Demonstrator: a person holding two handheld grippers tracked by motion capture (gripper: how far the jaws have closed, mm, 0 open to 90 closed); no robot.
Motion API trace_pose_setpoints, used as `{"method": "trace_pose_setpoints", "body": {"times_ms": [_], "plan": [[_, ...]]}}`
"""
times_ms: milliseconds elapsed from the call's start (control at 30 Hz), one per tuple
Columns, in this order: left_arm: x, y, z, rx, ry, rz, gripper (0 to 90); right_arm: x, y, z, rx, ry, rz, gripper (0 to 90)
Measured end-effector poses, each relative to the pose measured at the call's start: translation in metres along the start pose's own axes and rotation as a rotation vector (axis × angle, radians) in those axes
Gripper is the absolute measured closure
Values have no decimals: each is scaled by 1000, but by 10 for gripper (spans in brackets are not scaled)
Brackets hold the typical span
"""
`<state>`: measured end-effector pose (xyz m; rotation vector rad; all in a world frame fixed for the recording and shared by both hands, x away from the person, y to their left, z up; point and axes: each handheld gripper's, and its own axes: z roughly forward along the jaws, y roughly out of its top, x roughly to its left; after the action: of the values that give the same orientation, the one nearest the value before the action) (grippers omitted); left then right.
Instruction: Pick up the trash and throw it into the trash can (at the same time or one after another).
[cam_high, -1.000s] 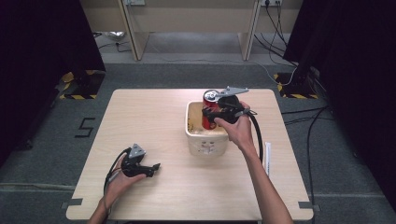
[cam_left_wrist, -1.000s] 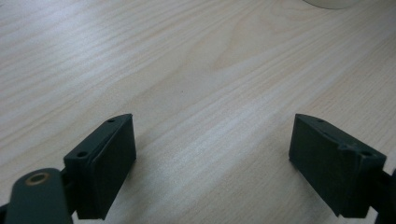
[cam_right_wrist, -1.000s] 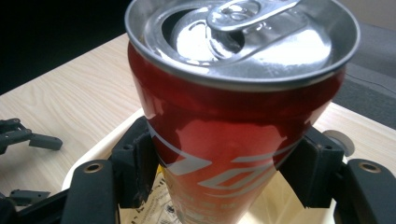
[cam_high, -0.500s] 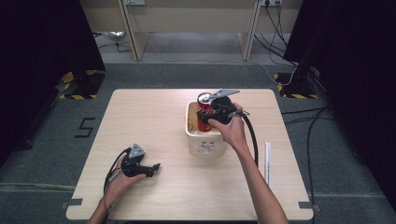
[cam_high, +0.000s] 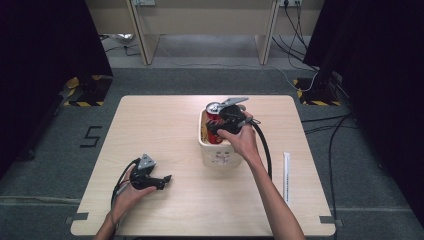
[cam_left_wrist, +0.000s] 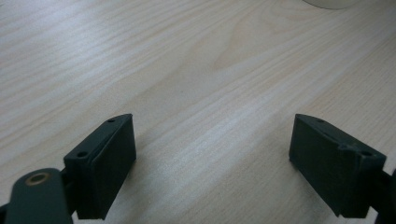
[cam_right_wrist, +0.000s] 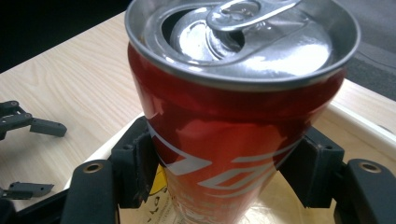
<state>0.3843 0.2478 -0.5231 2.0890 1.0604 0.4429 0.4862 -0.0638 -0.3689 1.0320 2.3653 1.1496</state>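
Right tongs (cam_high: 216, 125) pinching red can (cam_high: 214, 111), now shifted left and lower, over cream bin (cam_high: 216, 152) near table's far edge. Can upright, tab open, base inside bin walls. Release likely next. Left tongs (cam_high: 165, 180) spread, idle at near-left corner.

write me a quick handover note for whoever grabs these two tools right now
Right tool: shut on the red can, holding it upright over the white bin at mid-table. The can's tab is already popped.
Left tool: open, nothing between the jaws, resting low over bare table at the near left.
Done: can gripped and brought into the bin's opening.
Left: probably lower it to the bin's floor, open the jaws and draw back. Something yellowish already lies in the bin; what it is, I cannot tell.
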Motion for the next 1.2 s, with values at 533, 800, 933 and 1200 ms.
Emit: {"method": "trace_pose_setpoints", "body": {"times_ms": [533,800,933,1200], "plan": [[0,0,0,-3,1,-1,141,1,-5,3,9,39,16,292],[0,0,0,0,0,0,141,2,-1,-11,-23,36,9,252],[0,0,0,0,0,0,141,1,0,-19,-47,35,14,247],[0,0,0,0,0,0,141,-4,-1,-32,-58,8,7,243]]}}
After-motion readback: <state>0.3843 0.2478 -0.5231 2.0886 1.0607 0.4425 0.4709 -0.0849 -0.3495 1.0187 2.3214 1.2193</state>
